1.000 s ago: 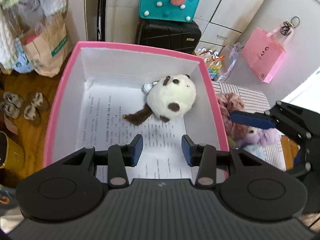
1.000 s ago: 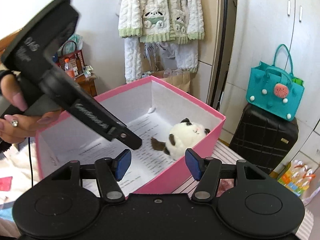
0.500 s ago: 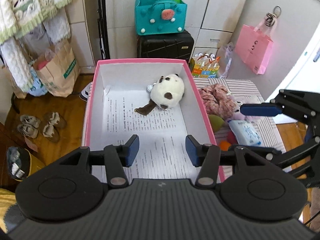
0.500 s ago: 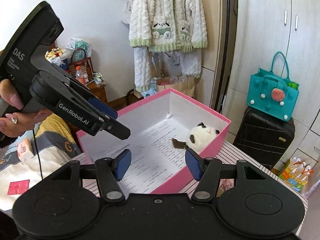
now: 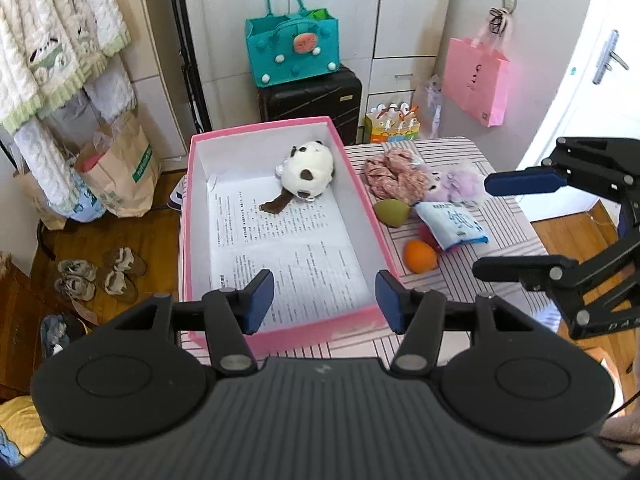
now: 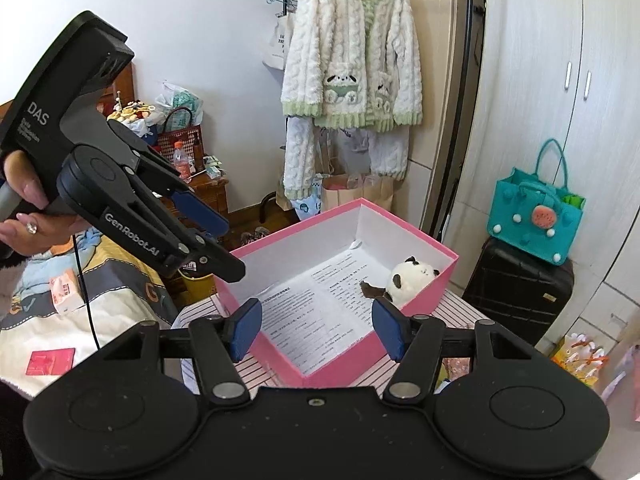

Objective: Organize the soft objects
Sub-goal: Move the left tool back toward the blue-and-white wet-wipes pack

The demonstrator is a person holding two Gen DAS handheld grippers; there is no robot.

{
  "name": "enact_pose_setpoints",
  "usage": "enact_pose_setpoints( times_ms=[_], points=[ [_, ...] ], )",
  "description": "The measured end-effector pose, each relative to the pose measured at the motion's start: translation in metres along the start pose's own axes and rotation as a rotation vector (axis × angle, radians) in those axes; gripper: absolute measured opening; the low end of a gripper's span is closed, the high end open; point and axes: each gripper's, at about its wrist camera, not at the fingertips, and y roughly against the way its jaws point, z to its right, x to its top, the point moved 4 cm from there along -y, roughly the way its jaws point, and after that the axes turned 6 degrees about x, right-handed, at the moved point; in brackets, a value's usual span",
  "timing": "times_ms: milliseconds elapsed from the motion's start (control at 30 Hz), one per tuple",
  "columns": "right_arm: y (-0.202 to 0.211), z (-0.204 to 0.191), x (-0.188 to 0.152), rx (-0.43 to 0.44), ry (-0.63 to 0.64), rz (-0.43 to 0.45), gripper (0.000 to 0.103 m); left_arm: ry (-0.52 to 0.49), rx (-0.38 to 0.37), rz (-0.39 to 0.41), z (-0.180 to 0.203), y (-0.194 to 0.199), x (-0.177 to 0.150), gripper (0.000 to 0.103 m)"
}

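A pink box [image 5: 362,194] with printed paper on its floor stands on a striped table [image 5: 472,288]. A white and brown panda plush [image 5: 308,170] lies at the box's far end; it also shows in the right wrist view [image 6: 406,280]. To the right of the box lie a pink floral cloth [image 5: 394,172], a purple plush [image 5: 460,182], a green egg-shaped toy [image 5: 392,213], an orange ball [image 5: 419,256] and a tissue pack [image 5: 452,224]. My left gripper [image 5: 324,300] is open and empty above the box's near end. My right gripper [image 6: 316,328] is open and empty, held high over the table's right side.
A teal bag [image 5: 294,52] sits on a black suitcase [image 5: 310,98] behind the table. A pink paper bag [image 5: 476,80] hangs at the right. A brown paper bag [image 5: 120,168] and slippers [image 5: 100,274] lie on the floor at the left. A bed [image 6: 80,292] is beside the table.
Both grippers have pulled up and back from the box, so the whole box and the table show. The panda plush lies still in the box. Both stay open.
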Motion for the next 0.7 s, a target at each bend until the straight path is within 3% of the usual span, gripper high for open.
enact_pose_setpoints(
  times_ms=[300,700],
  points=[
    [0.038,-0.020,-0.023,-0.030,0.027,0.012,0.067,-0.070,0.004,0.031,0.029,0.035,-0.023,0.064],
    [0.067,-0.024,-0.072,-0.084,-0.020,-0.009,0.073,-0.127,-0.028,0.024,0.063,0.044,-0.053,0.074]
  ],
)
